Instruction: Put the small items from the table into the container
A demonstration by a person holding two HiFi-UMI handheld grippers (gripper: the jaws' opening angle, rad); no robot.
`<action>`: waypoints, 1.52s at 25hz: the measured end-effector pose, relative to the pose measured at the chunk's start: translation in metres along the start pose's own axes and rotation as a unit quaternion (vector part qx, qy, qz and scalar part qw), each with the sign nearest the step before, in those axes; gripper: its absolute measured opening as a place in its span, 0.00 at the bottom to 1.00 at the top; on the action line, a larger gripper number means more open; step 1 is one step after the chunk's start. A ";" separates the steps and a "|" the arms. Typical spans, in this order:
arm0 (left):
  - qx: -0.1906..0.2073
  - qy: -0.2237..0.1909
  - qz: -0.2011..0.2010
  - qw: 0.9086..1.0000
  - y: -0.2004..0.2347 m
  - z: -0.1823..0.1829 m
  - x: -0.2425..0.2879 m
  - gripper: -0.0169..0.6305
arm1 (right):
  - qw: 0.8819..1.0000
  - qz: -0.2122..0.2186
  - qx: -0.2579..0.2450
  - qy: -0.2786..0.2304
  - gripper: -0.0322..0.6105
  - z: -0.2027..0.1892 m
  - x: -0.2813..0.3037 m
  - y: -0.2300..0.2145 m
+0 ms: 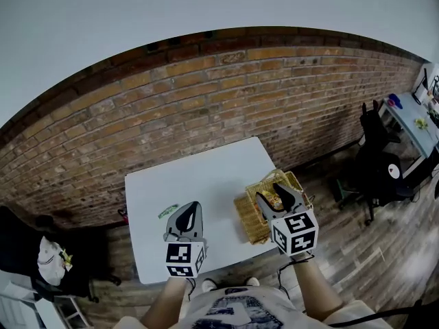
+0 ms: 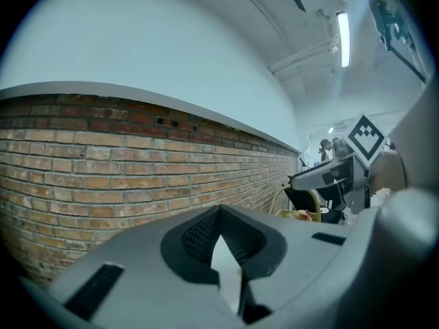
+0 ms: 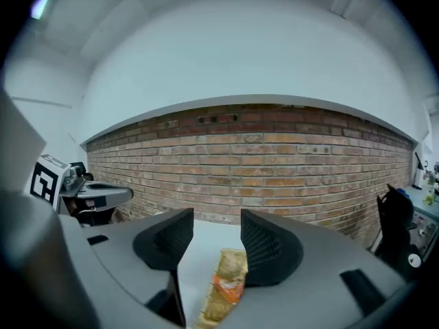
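Judging by the green item [image 1: 168, 212] left of centre on the table [image 1: 206, 173], the left gripper [image 1: 194, 208], shut and empty, should open wide before descending, while the right gripper [image 1: 269, 192] hangs open over the basket [image 1: 248, 225], a packet [image 3: 223, 286] unpinched between its jaws.
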State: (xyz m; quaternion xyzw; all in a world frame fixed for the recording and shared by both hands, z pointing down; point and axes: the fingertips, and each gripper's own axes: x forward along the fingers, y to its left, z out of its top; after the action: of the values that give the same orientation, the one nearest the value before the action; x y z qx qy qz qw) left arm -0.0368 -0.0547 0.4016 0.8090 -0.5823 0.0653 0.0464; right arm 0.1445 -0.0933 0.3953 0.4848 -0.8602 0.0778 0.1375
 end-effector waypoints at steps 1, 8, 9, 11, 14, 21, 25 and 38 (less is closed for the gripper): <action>0.001 -0.002 0.006 1.000 0.009 0.001 -0.007 0.10 | 1.000 0.011 -0.003 0.000 0.40 0.001 0.006 0.016; -0.005 -0.011 0.059 0.998 0.077 0.000 -0.058 0.10 | 0.998 0.063 -0.013 -0.020 0.29 0.012 0.040 0.104; -0.005 -0.011 0.066 0.998 0.086 -0.001 -0.065 0.10 | 0.997 0.070 -0.014 -0.022 0.28 0.013 0.044 0.116; -0.006 -0.012 0.079 0.997 0.103 -0.003 -0.079 0.10 | 0.996 0.081 -0.017 -0.025 0.25 0.015 0.052 0.138; -0.009 -0.011 0.092 0.996 0.123 -0.007 -0.097 0.10 | 0.995 0.094 -0.022 -0.027 0.17 0.017 0.060 0.169; -0.018 -0.008 0.125 0.992 0.165 -0.019 -0.135 0.10 | 0.990 0.133 -0.037 -0.026 0.10 0.015 0.078 0.232; -0.023 -0.006 0.137 0.990 0.183 -0.027 -0.149 0.10 | 0.989 0.140 -0.039 -0.029 0.08 0.013 0.085 0.252; -0.040 0.000 0.133 0.990 0.200 -0.039 -0.154 0.10 | 0.988 0.151 -0.026 -0.021 0.08 0.007 0.096 0.275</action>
State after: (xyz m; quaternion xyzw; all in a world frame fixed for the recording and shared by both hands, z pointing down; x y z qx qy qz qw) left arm -0.2767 0.0319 0.4148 0.7222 -0.6865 0.0471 0.0693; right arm -0.1392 -0.0302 0.4185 0.3472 -0.9280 0.0653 0.1184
